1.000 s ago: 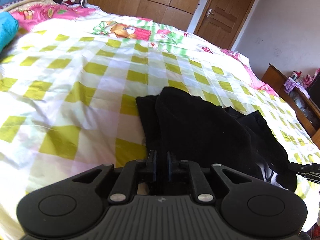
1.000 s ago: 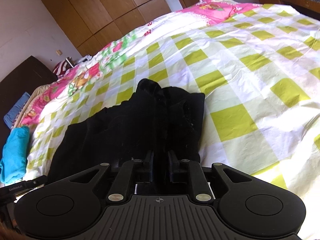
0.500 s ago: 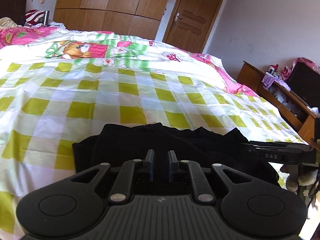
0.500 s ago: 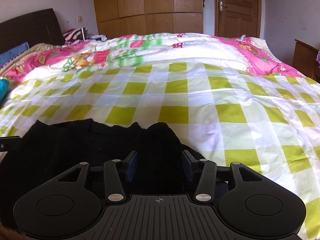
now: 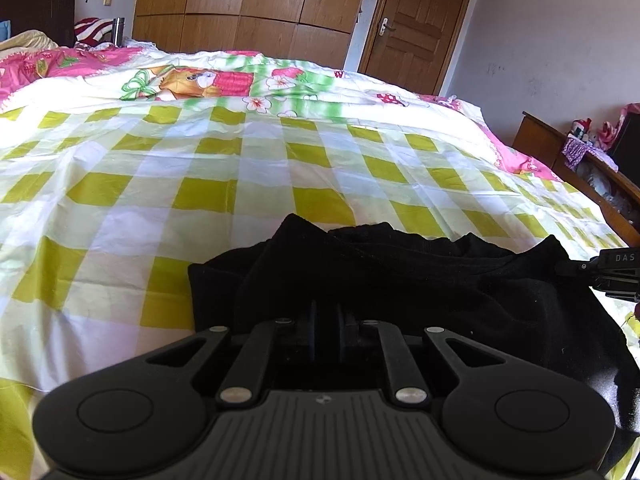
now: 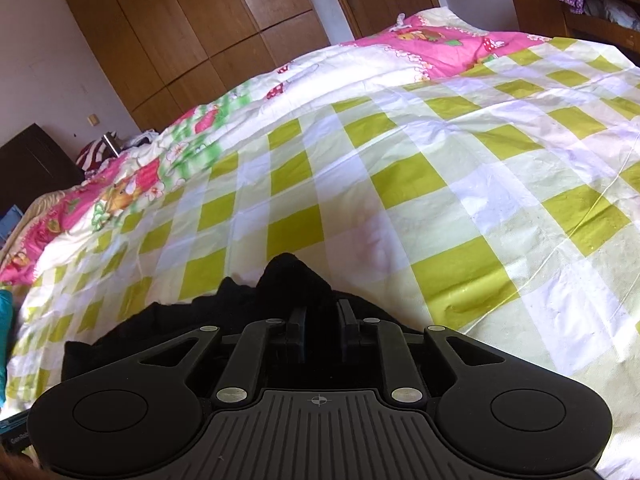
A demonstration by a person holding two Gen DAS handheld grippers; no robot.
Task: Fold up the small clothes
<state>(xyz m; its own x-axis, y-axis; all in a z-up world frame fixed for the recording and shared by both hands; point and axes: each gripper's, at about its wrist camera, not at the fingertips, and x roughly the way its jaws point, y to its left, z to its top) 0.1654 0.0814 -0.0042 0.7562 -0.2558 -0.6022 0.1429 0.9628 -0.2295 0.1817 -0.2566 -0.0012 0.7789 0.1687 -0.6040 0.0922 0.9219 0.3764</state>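
Both my left fingers (image 5: 325, 322) and right fingers (image 6: 322, 322) pinch the black garment (image 5: 420, 280), lower frame, over the checked bed (image 5: 200, 184).

Plain black fabric garment (image 5: 420, 280) seen without pattern, bunched on bed. Bed cover (image 5: 200, 168) printed in yellow-green and white checks, with pale green squares between; far band (image 5: 224, 80) printed with pink, green and white cartoon bear and flowers. Brown wooden wardrobe panels (image 5: 248, 12) and brown panelled door (image 5: 416, 20) seen behind. Turquoise cloth (image 6: 5, 320) seen at left edge. Both claws matte black.
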